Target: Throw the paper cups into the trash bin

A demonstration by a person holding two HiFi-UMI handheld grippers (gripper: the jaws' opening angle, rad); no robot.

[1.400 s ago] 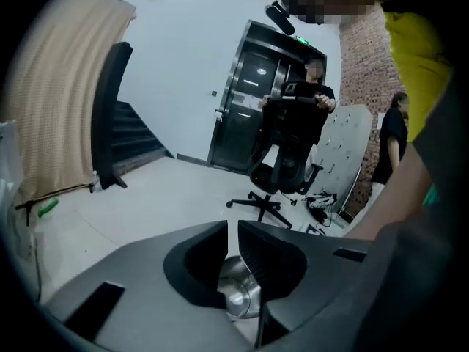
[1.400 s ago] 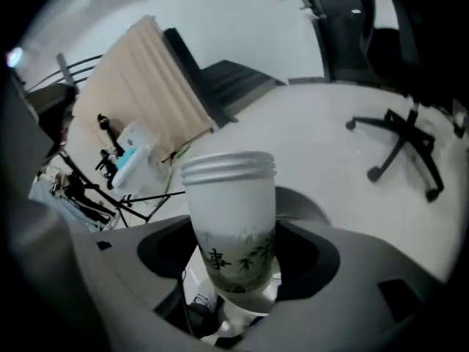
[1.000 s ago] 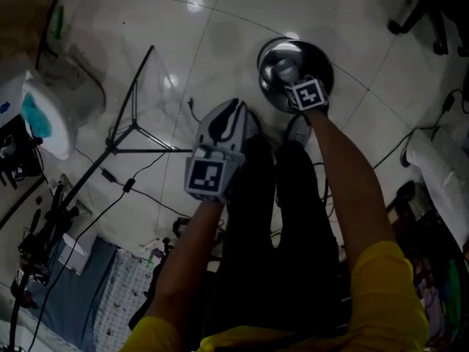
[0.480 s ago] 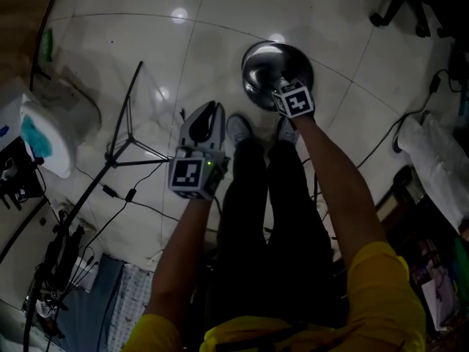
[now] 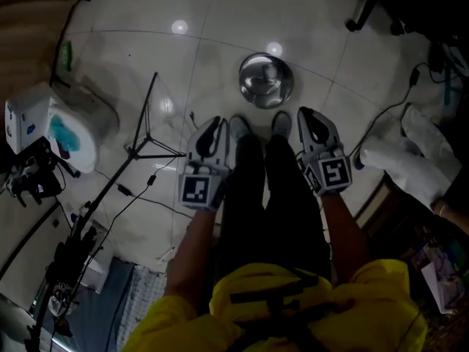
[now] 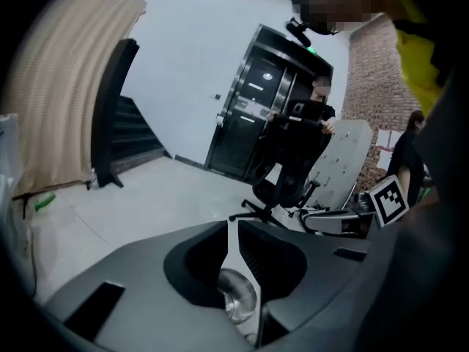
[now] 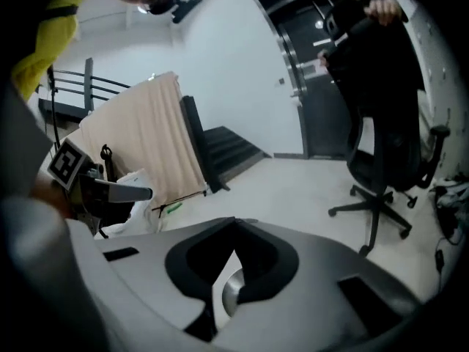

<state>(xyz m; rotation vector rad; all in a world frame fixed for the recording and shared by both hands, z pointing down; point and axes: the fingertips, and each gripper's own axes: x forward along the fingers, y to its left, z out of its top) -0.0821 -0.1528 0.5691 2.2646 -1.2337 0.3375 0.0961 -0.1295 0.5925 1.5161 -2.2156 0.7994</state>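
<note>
Left gripper (image 5: 213, 128): You hold it low at your left thigh. Its fingers (image 6: 272, 257) are pressed together on nothing.
Right gripper (image 5: 306, 117): It is level with the left, at your right thigh. Its fingers (image 7: 258, 261) are closing and already meet, with no cup between them.
Shoes (image 5: 238, 127): They stand side by side between the two grippers, toes towards the bin.
Trash bin (image 5: 265, 81): The round, shiny metal bin sits on the pale floor (image 5: 220, 20) just ahead of your toes. Its contents cannot be made out.
Paper cups: None shows in any view, so you probably need to find one first.
Stand (image 5: 139, 134): It spreads thin legs to your left, with cables trailing near your feet, so step round them when you turn.
Office chair (image 7: 381, 160): It stands well beyond the bin.
Advice: Spread the fingers before you reach for a cup. Pinch its wall lightly so it does not crush, carry it over the middle of the bin's mouth, and let go low.
</note>
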